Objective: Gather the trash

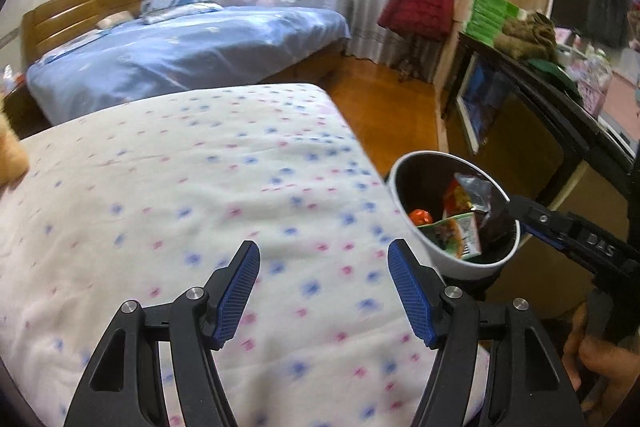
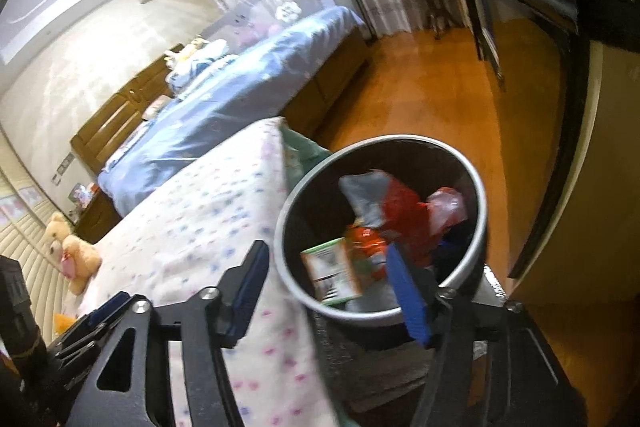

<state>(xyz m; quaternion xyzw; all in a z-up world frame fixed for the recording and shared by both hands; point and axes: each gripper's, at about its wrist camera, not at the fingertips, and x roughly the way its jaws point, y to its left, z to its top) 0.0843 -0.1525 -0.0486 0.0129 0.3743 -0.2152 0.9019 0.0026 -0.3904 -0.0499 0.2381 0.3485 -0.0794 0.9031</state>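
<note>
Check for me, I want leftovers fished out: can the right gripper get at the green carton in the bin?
Probably yes: the right gripper hangs open over the bin, the green carton lying uncovered on top.

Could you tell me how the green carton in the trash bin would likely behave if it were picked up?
The green carton looks boxy with flat printed faces, so probably fairly stiff yet crushable. Discarded in the trash bin, it is likely empty and light. Leaning on loose wrappers, it may shift.

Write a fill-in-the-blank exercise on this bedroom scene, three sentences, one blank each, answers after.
1. The wrappers and the green carton lie inside the round ____.
2. Both the left tool and the right tool hold ____ between their blue pads.
3. The jacket hanging by the curtain is ____ in colour.

Missing words: bin; nothing; red
</note>
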